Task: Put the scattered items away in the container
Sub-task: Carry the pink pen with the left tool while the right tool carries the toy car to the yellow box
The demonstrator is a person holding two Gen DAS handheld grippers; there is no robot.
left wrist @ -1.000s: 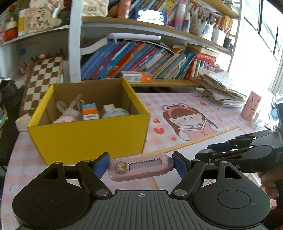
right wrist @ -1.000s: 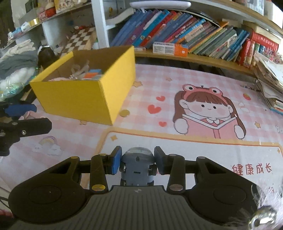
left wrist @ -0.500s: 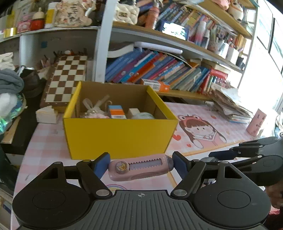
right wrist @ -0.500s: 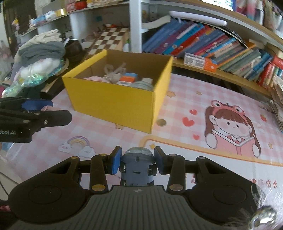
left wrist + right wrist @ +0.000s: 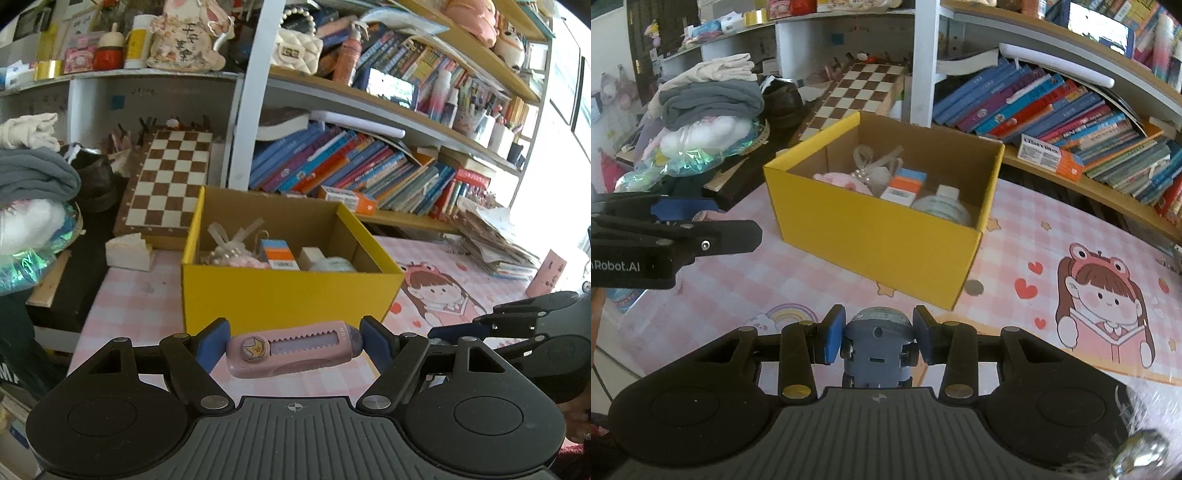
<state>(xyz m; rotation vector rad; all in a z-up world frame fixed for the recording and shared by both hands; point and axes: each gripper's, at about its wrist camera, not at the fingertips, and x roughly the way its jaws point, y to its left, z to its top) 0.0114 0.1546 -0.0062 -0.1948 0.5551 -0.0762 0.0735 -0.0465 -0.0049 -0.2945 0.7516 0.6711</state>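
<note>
Between left hand-held gripper (image 5: 293,345) pads: pink utility knife (image 5: 293,349), crosswise.

Both grippers loaded, held level side by side

Left gripper (image 5: 293,345) has its blue pads clamped end-to-end on a pink utility knife (image 5: 293,350); right gripper (image 5: 878,338) is pinching a small grey-blue toy car (image 5: 877,345) between its pads, both above the table.
</note>
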